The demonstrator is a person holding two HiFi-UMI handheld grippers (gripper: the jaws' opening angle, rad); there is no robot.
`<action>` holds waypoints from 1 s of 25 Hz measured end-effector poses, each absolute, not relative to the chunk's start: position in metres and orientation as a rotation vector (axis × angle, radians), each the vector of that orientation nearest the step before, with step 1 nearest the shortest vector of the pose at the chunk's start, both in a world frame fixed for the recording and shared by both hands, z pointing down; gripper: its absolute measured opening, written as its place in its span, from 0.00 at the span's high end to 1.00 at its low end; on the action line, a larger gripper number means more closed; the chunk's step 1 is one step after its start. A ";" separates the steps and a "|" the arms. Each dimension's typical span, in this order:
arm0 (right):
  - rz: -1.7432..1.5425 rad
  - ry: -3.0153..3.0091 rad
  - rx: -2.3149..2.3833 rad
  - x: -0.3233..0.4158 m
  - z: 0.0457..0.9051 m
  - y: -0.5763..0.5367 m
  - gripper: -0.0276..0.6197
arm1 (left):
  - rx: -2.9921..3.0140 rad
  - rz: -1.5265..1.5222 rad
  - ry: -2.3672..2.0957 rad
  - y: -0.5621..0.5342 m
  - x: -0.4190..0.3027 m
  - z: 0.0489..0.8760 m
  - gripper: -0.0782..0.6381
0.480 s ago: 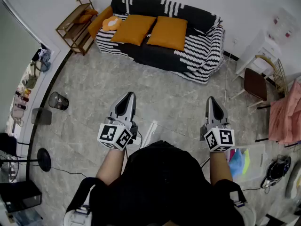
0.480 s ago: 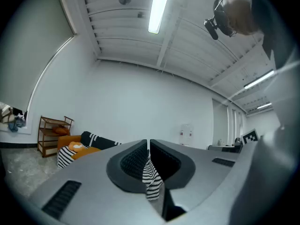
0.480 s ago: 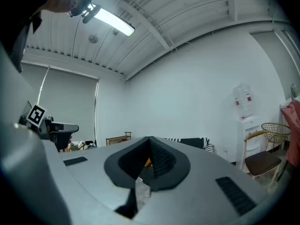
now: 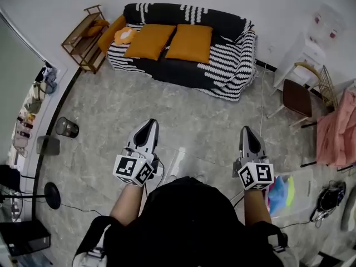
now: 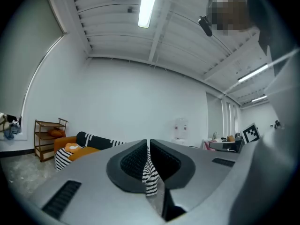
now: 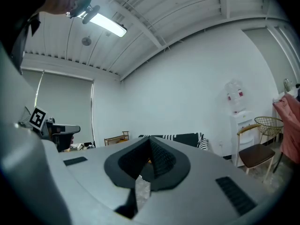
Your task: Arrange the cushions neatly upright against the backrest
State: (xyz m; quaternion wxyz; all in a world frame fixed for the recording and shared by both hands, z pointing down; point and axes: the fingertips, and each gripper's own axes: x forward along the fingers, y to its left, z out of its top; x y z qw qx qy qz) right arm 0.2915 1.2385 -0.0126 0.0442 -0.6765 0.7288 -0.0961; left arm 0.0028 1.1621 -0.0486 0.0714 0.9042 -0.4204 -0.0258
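Observation:
A black-and-white striped sofa (image 4: 228, 65) stands against the far wall. Two large orange cushions lie flat on its seat, one on the left (image 4: 148, 40), one on the right (image 4: 191, 42). A small orange cushion with a white patch (image 4: 124, 35) and another orange cushion (image 4: 113, 29) sit at the sofa's left end. My left gripper (image 4: 147, 128) and right gripper (image 4: 248, 134) are both shut and hold nothing, well short of the sofa, over the floor. In the left gripper view the sofa (image 5: 89, 142) and its orange cushions (image 5: 77, 149) show low at the left.
A wooden shelf (image 4: 83, 35) stands left of the sofa. A brown chair (image 4: 296, 98), a white cabinet (image 4: 303, 54) and pink cloth (image 4: 338, 129) are at the right. A waste bin (image 4: 67, 127) and a lamp base (image 4: 50, 194) sit at the left. A cable runs down the floor by the sofa's right end.
The view has shifted a little: the sofa sits slightly higher and further left in the head view. Both grippers stay shut, held in front of me.

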 end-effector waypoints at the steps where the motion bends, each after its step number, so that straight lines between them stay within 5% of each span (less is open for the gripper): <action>1: -0.291 2.234 -2.060 0.295 -0.013 1.242 0.91 | 2.724 -0.079 -1.264 1.164 0.007 -0.049 0.84; 9: -0.074 2.303 -1.981 0.312 -0.034 1.265 0.87 | 2.775 -0.060 -1.300 1.182 0.042 -0.056 0.82; 11: -0.114 2.303 -1.948 0.317 -0.033 1.266 0.49 | 2.780 -0.058 -1.295 1.188 0.052 -0.057 0.60; 13: -0.153 2.270 -1.923 0.320 -0.035 1.270 0.43 | 2.765 -0.071 -1.289 1.191 0.055 -0.059 0.52; 25: -0.280 2.199 -2.024 0.336 -0.006 1.263 0.42 | 2.759 0.039 -1.237 1.156 0.071 -0.032 0.46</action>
